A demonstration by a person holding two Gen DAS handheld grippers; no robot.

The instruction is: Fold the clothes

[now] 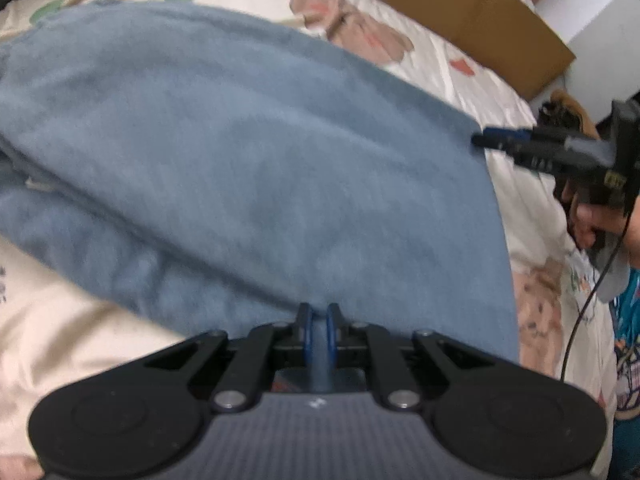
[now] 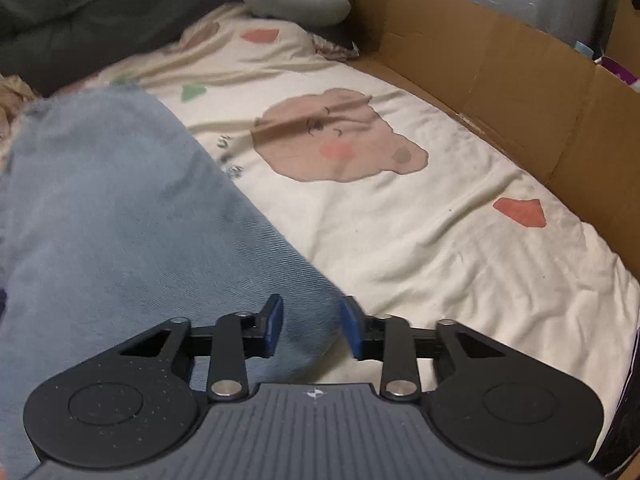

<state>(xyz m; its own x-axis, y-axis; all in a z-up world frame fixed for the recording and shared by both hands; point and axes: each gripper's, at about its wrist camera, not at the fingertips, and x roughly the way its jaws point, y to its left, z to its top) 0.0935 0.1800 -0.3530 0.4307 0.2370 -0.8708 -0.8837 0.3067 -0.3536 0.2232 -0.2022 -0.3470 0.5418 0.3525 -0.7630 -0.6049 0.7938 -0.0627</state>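
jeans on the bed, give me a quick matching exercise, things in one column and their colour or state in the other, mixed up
Things:
1. jeans
2. left gripper
3. right gripper
4. cardboard box

Colour or state:
A. fingers apart, denim corner between them
B. brown, along the bed's edge
C. light blue, spread on the bear-print sheet
D. fingers pinched on a denim fold

Pairs: 1-C, 2-D, 3-A, 4-B
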